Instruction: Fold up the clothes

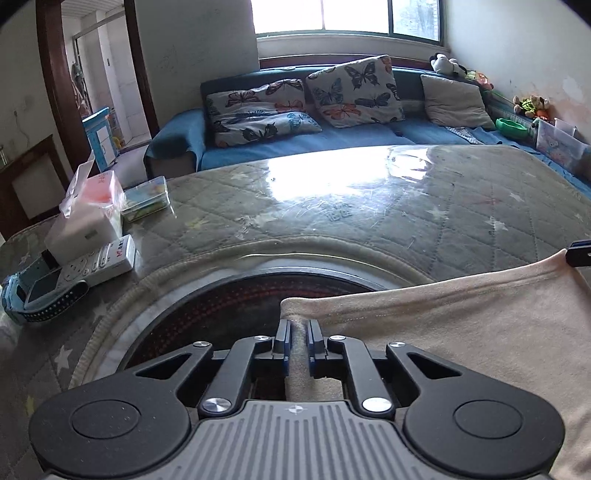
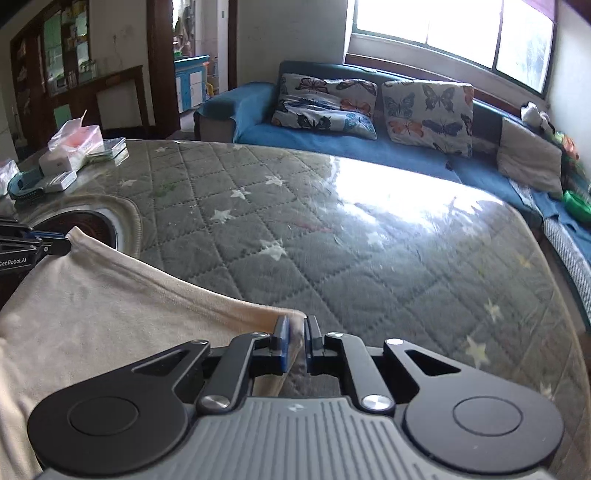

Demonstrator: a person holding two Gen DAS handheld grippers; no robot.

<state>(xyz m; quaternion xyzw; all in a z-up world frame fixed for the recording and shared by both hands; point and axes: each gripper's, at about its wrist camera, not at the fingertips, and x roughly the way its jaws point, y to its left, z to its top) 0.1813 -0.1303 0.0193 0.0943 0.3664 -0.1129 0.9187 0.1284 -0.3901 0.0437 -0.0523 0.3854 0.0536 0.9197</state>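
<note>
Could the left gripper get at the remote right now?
Probably not yet. The left gripper is shut on a corner of the cloth, so it would have to let go first. The remote lies off to its left with nothing between.

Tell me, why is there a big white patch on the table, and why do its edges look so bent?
Left wrist view: the window reflects off the table as white glare that hides the quilted pattern; the fisheye lens bows the table's edges. Right wrist view: the same glare sits right of centre on the table, the far right looks slightly smeared, and the window is overexposed.
</note>
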